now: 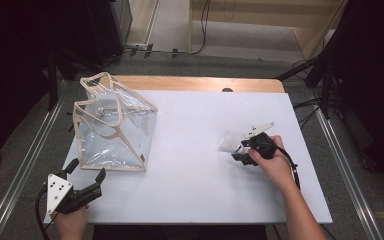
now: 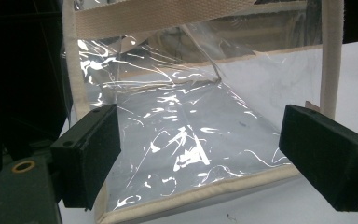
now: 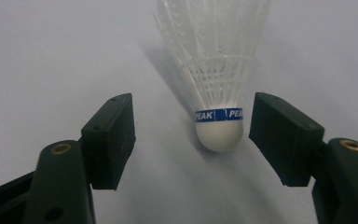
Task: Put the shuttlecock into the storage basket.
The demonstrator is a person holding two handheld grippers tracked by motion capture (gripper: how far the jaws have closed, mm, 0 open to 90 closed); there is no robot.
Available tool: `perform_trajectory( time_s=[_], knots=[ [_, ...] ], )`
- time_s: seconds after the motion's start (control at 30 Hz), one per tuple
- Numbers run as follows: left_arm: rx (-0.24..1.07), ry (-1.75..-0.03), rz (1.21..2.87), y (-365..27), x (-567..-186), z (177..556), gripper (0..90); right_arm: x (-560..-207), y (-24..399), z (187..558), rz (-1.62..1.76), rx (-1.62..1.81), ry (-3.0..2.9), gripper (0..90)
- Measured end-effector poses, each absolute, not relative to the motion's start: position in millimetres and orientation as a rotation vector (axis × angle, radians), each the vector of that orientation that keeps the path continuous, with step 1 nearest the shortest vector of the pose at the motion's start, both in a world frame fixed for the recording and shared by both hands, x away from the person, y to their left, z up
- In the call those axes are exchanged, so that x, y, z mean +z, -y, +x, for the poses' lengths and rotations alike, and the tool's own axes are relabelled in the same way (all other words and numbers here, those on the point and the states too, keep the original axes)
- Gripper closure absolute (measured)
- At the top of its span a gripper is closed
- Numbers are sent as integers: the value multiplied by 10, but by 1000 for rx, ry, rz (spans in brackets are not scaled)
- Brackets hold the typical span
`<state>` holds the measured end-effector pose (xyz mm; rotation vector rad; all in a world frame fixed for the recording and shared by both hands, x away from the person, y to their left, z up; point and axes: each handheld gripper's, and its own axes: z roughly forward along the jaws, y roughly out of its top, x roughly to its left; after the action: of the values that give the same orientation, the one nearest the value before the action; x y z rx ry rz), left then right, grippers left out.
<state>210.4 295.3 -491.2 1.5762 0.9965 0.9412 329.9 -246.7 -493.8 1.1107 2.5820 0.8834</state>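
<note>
Right gripper (image 3: 193,140) lowered over shuttlecock (image 3: 216,79) at 3 o'clock on tabletop (image 1: 195,150), fingers half-spread astride its cork, not yet pinching. Left gripper (image 2: 200,154) parked at 8 o'clock, fingers wide and empty, facing clear tote bag (image 2: 191,121), likely ready to steady it.

The shuttlecock (image 3: 216,84) bears a blue band reading "PEAK" twice.
</note>
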Motion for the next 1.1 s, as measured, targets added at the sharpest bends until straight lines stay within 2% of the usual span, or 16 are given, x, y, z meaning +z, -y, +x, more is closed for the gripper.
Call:
perform_trajectory(
  time_s=[0.33, 0.6, 0.67, 1.1],
  knots=[
    [943, -997, 1577, -2951, -4912, 2105, 134, -4981, 2510, 3332, 1171, 855, -2545, 492],
    [943, -996, 1579, -2951, -4912, 2104, 134, -5000, 2488, 3344, 1181, 818, -2548, 550],
    [943, -996, 1579, -2951, -4912, 2104, 134, -5002, 2487, 3346, 1180, 814, -2541, 603],
    [943, -997, 1580, -2950, -4912, 2104, 134, -4881, 2500, 3327, 1197, 899, -2492, 621]
  ],
)
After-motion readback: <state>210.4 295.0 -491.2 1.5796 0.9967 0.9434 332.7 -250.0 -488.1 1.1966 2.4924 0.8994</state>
